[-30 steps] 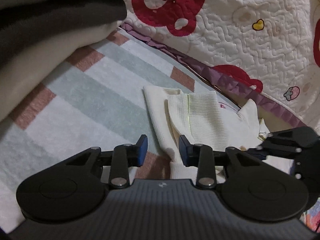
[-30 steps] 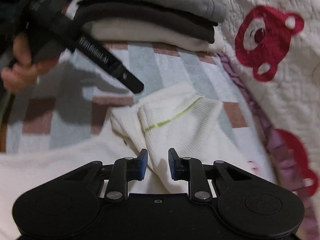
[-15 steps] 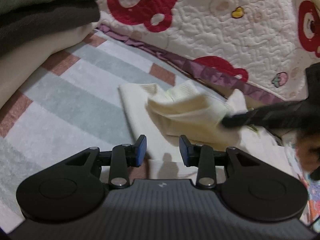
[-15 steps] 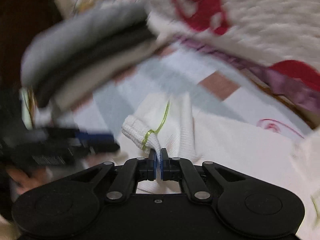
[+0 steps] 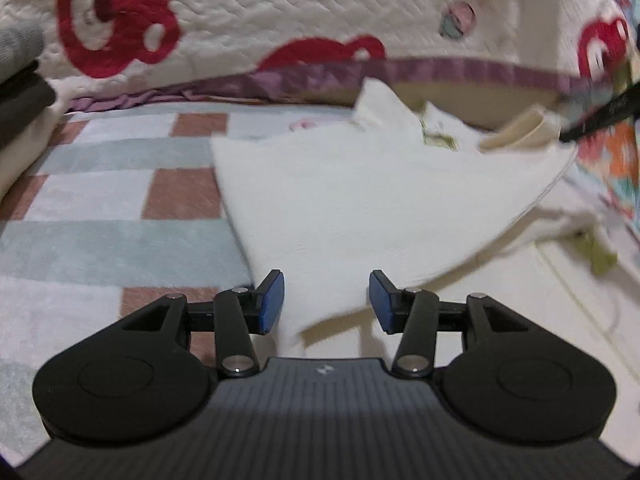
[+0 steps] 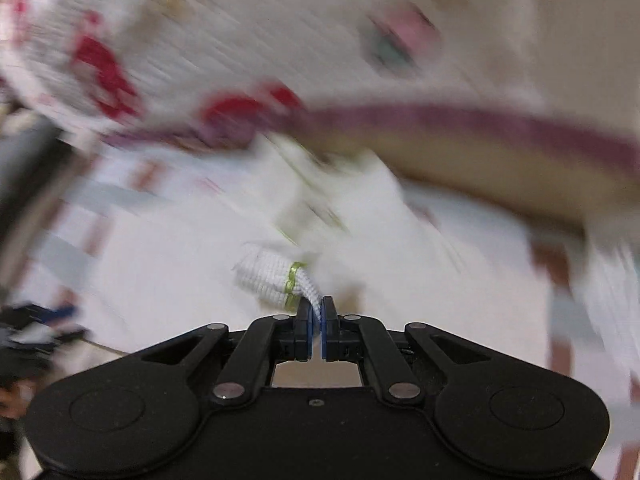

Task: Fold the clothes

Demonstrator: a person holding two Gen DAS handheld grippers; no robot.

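Right wrist view: my right tongs (image 6: 318,322) are pinching the cuff (image 6: 276,278) to carry the sleeve; left tongs (image 5: 326,302) are gaping over the shirt (image 5: 360,208).

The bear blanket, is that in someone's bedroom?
Probably a bedroom or living space at home. The quilted bear blanket drapes beside a checked rug, folded clothes are stacked at the left, and a cream garment lies spread for folding.

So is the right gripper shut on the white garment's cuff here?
Shut on it. The right gripper has its blue pads pressed together, pinching the ribbed cuff with the green stripe, which bunches just beyond them. The background is motion-blurred.
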